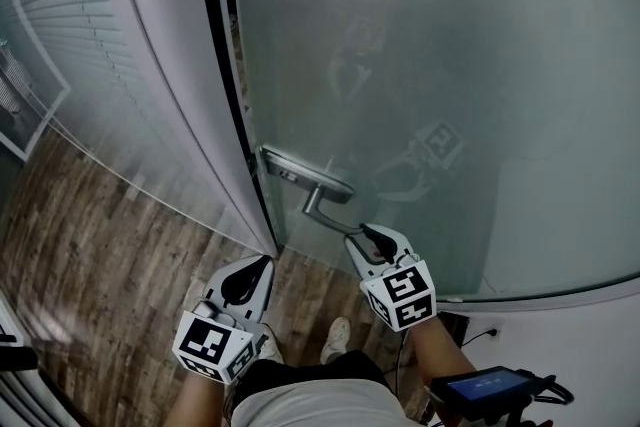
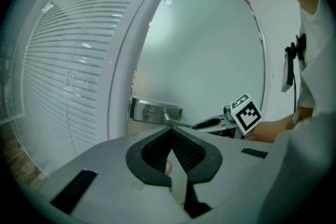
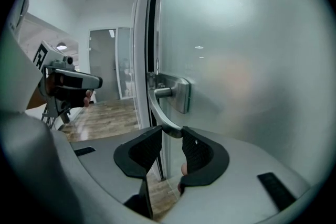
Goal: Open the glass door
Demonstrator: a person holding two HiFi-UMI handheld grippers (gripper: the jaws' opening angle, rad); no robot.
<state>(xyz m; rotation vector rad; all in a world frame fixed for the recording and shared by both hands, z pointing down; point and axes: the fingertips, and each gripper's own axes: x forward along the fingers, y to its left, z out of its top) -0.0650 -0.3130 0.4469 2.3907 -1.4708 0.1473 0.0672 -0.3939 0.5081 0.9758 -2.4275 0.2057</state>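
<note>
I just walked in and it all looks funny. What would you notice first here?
A big frosted glass door fills most of the head view, with a silver door handle at its left edge. The right gripper, with its marker cube, grips the tip of that handle. The left gripper hangs at the lower left with its fingers together, holding nothing.

The glass door [image 1: 430, 65], its handle [image 1: 322, 198] and the floor [image 1: 100, 245] are being looked down on steeply from head height. The handle is being viewed from further back along the left gripper [image 1: 262, 261], and from very close along the right gripper [image 1: 366, 233]. The handle is being shared by all three views.
</note>
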